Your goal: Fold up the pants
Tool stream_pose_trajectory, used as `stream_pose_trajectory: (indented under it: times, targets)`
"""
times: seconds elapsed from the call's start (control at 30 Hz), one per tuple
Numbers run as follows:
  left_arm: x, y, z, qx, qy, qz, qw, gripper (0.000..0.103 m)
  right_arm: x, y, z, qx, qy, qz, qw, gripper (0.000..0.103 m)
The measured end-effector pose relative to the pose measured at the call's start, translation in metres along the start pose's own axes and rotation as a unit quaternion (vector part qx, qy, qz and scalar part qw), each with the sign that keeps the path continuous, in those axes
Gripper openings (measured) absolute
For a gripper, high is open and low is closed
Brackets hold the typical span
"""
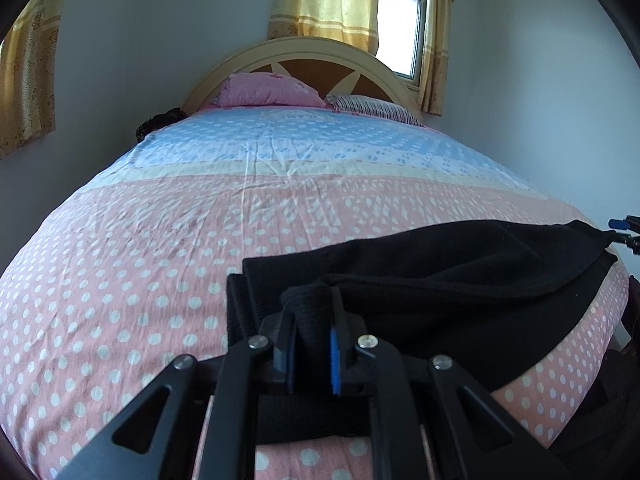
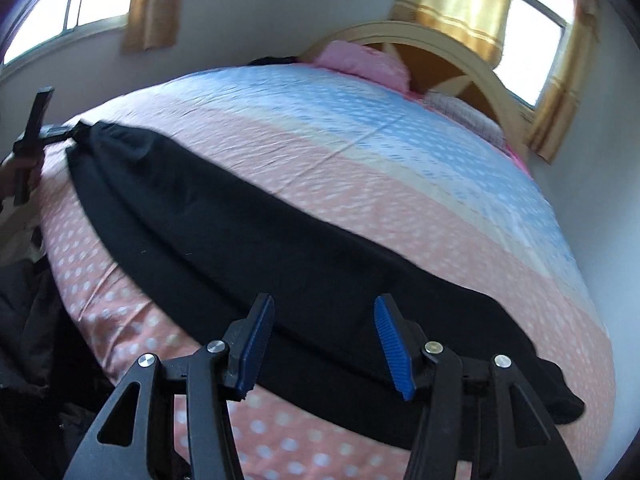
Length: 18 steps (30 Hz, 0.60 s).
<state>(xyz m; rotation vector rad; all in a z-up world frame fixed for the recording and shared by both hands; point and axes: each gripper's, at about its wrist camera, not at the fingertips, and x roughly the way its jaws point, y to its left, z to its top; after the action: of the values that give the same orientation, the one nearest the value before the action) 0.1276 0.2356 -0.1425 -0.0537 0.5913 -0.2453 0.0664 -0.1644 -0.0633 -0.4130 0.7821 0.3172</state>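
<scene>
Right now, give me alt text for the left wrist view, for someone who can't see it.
The left claw is clamped on a bunched end of black pants, which stretch rightward across a pink polka-dot bedspread. Beyond are pillows, a headboard and a curtained window.

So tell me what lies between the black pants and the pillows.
Only bare dotted bedsheet lies between the black pants and the pillows, shown in both wrist views.

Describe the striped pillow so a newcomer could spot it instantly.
Start at the arched headboard at the bed's far end. Two pillows lie below it; take the flatter one nearer the window. It is white with thin dark stripes, whereas its neighbour is pink.
</scene>
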Motion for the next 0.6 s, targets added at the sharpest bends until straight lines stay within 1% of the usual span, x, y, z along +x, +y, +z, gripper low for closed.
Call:
stream_pose_trajectory:
  times: [0.1, 0.17, 0.23, 0.27, 0.3, 0.33, 0.37, 0.4, 0.5, 0.6]
  targets:
    - [-0.001, -0.001, 0.0, 0.001, -0.002, 0.002, 1.0, 0.013, 0.031, 0.042, 0.007, -0.066, 0.017, 0.023, 0.997, 0.054]
    - [-0.001, -0.001, -0.001, 0.002, -0.001, 0.001, 1.0, 0.013, 0.046, 0.054, 0.01, -0.083, 0.032, 0.024, 0.996, 0.054]
    - [0.0, -0.001, 0.0, 0.004, 0.001, 0.0, 1.0, 0.013, 0.057, 0.057, 0.012, -0.084, 0.04, 0.031, 0.995, 0.047]
    - [0.0, -0.001, 0.0, 0.004, 0.002, -0.001, 1.0, 0.013, 0.061, 0.059, 0.012, -0.084, 0.043, 0.037, 0.995, 0.035]
    - [0.0, -0.001, 0.001, 0.004, 0.003, -0.001, 1.0, 0.013, 0.063, 0.059, 0.012, -0.084, 0.042, 0.043, 0.995, 0.016]
    - [0.0, -0.001, 0.002, 0.007, 0.005, -0.001, 1.0, 0.013, 0.064, 0.057, 0.015, -0.086, 0.042, 0.043, 0.994, 0.009]
    - [0.001, -0.001, 0.003, 0.009, 0.006, -0.002, 0.9999, 0.013, 0.063, 0.057, 0.016, -0.088, 0.04, 0.041, 0.995, 0.006]
    - [-0.001, -0.001, 0.005, 0.012, 0.004, -0.005, 0.9999, 0.013, 0.058, 0.055, 0.018, -0.087, 0.033, 0.04, 0.995, 0.004]
    - [-0.011, 0.001, 0.012, 0.014, -0.01, -0.018, 0.9997, 0.013, 0.039, 0.052, 0.023, -0.081, 0.011, 0.047, 0.996, 0.003]
    - [-0.023, 0.001, 0.012, 0.021, -0.02, -0.03, 0.9991, 0.013, 0.028, 0.053, 0.015, -0.084, 0.012, 0.057, 0.995, 0.003]
